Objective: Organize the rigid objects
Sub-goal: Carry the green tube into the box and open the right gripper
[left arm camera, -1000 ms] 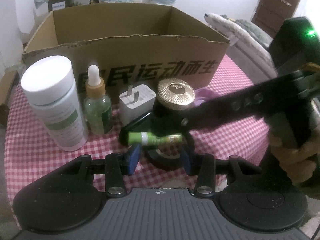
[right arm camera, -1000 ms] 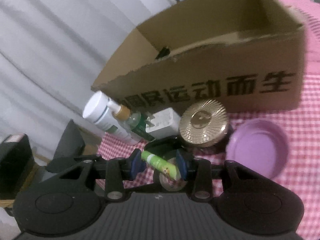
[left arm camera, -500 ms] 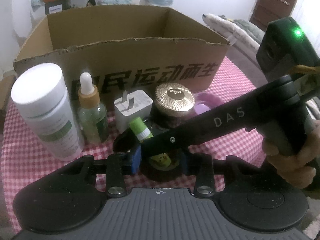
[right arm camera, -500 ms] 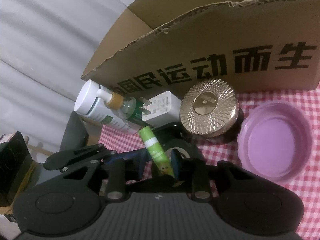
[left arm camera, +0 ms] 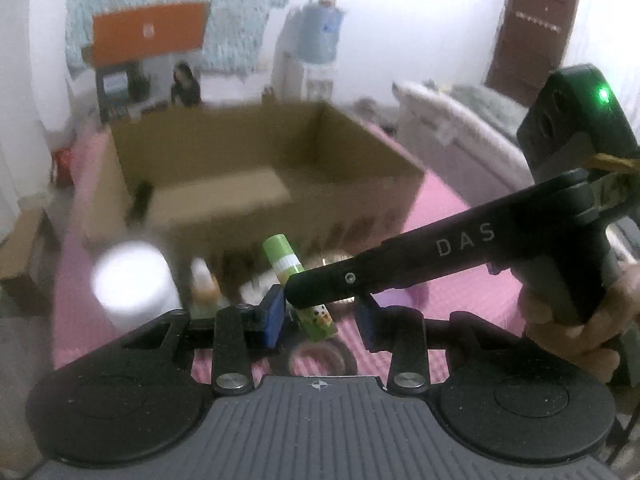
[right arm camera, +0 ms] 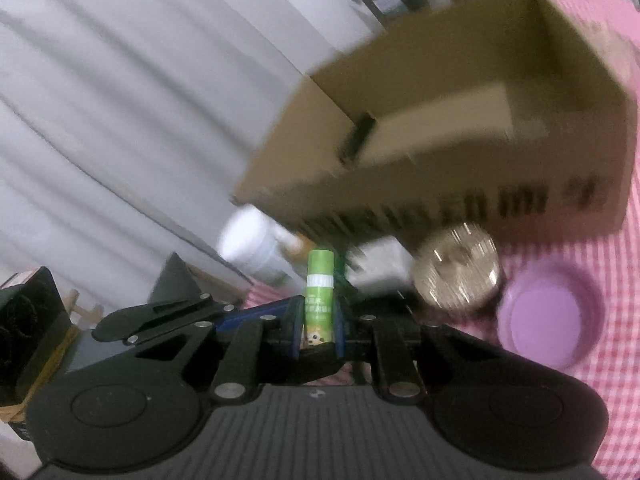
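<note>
Both tongs higher than before: right tongs (right arm camera: 318, 330) clamped on green tube (right arm camera: 319, 292), left tongs (left arm camera: 320, 316) apart.

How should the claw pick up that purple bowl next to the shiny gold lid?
Pinch the rim of the purple bowl, coming straight down from above, one claw tip inside and one outside. It lies flat, open side up, on the checked cloth, and looks too wide and low to squeeze around. Take the edge away from the gold-lidded jar, which sits close beside it.

Two close wrist views facing forward and down, both sharing cardboard box (left arm camera: 256, 184) (right arm camera: 460, 128)
</note>
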The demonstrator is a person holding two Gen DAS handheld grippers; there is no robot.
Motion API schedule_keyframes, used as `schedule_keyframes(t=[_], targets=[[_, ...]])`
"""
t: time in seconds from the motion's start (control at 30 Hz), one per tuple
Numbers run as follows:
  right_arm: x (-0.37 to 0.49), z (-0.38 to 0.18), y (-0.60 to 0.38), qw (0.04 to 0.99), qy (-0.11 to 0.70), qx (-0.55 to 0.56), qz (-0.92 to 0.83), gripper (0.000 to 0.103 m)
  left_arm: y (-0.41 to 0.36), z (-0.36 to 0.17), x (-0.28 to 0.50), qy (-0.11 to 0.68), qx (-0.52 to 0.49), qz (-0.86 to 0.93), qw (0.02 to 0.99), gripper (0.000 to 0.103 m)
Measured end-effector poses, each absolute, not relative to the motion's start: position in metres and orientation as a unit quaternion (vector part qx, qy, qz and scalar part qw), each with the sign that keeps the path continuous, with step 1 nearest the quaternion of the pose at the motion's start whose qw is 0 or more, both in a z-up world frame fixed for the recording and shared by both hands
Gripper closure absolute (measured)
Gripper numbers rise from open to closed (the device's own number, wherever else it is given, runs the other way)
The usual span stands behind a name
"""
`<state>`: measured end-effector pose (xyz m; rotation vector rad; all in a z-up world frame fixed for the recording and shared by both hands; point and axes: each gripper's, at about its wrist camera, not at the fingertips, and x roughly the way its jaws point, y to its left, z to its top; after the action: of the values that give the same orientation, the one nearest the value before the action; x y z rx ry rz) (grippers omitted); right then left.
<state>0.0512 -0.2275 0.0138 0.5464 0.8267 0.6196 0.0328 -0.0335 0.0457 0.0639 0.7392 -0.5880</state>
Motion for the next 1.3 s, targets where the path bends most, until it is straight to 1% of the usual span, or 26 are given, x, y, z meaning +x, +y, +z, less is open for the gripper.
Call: schedule_keyframes(t=[0.2,0.33,0.43,0.57,0.73,0.83,0.93,1.1,1.2,1.27,1.3], targets=[[0.083,0.064,-0.221,0.842,0.356,0.244,0.323,0.086,-0.030,0.087,0.067,0.335,0.039,-0.264,0.903,0.066],[0.129,0.078,-0.213,0.830,0.378,0.239,0.334,0.086,-0.029,0.092,0.110,0.362,0.048,-0.244,0.898,0.066],[0.172,0.068,-0.211,0.806,0.414,0.258,0.335,0.086,-0.026,0.082,0.141,0.389,0.053,-0.229,0.891,0.066],[0.226,0.041,-0.206,0.777,0.465,0.279,0.321,0.086,-0.023,0.060,0.181,0.428,0.061,-0.211,0.876,0.065],[0.264,-0.001,-0.197,0.736,0.520,0.312,0.300,0.085,-0.018,0.041,0.209,0.459,0.087,-0.177,0.866,0.063],[0.277,-0.015,-0.191,0.717,0.541,0.322,0.299,0.085,-0.010,0.043,0.205,0.457,0.080,-0.163,0.871,0.061],[0.273,-0.011,-0.194,0.715,0.532,0.330,0.311,0.084,-0.002,0.053,0.199,0.448,0.062,-0.162,0.877,0.058],[0.249,0.015,-0.209,0.732,0.497,0.335,0.325,0.084,0.006,0.074,0.176,0.417,0.048,-0.174,0.891,0.056],[0.224,0.034,-0.223,0.750,0.472,0.328,0.328,0.084,0.009,0.089,0.152,0.392,0.044,-0.186,0.900,0.049],[0.203,0.048,-0.233,0.761,0.455,0.327,0.328,0.080,0.011,0.097,0.132,0.376,0.040,-0.199,0.904,0.046],[0.193,0.052,-0.239,0.765,0.448,0.327,0.328,0.074,0.010,0.101,0.122,0.370,0.041,-0.206,0.905,0.045]])
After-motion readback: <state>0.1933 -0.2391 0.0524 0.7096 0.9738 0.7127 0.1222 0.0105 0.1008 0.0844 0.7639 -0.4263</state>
